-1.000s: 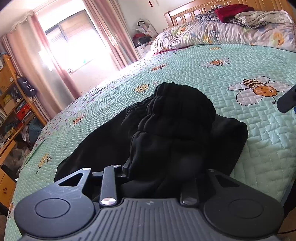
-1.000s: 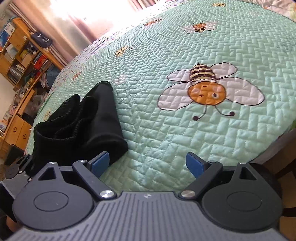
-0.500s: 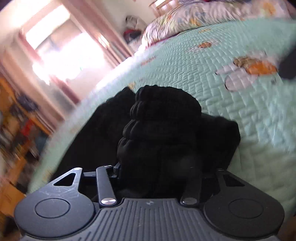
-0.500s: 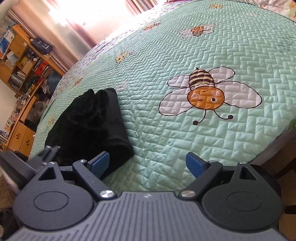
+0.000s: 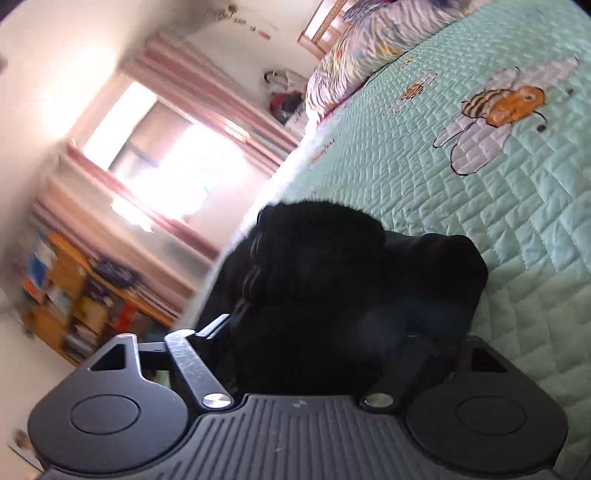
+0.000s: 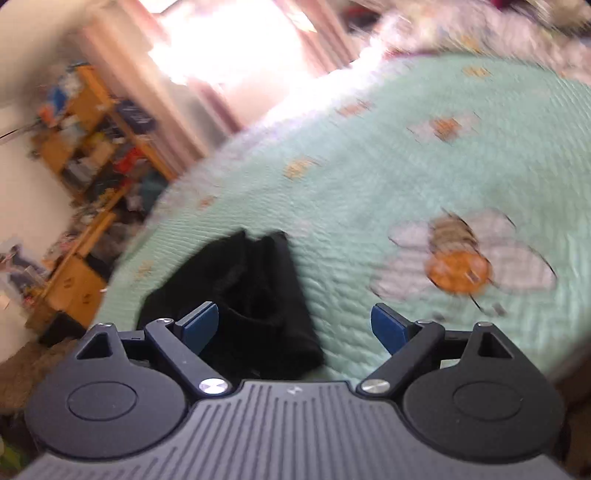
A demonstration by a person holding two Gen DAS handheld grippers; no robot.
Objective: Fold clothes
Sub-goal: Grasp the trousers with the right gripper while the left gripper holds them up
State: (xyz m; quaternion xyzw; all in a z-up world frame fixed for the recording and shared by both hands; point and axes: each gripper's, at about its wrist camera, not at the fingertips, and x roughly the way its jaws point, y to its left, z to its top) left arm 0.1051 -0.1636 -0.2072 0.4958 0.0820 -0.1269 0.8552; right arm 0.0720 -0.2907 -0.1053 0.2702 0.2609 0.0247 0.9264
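Observation:
The black garment (image 5: 332, 280) lies bunched in a folded heap on the green quilted bedspread (image 5: 480, 206) near the bed's front edge. My left gripper (image 5: 332, 328) is right against it, rolled to one side, its jaws opening; the cloth still fills the gap and hides the right fingertip. The left finger (image 5: 210, 326) stands beside the heap's edge. In the blurred right wrist view the same garment (image 6: 251, 291) lies low and left of centre. My right gripper (image 6: 295, 325) hovers above it, open, with only bed and cloth behind its blue pads (image 6: 201, 325).
A large bee print (image 5: 495, 110) marks the bedspread to the right of the garment. Rumpled bedding and a wooden headboard (image 5: 317, 33) are at the far end. A bright window with pink curtains (image 5: 155, 147) and cluttered wooden shelves (image 6: 92, 147) line the left side.
The left gripper's fingers have spread wide around the black heap and its view has rolled. The right gripper has risen; its view is now blurred and shows more of the room.

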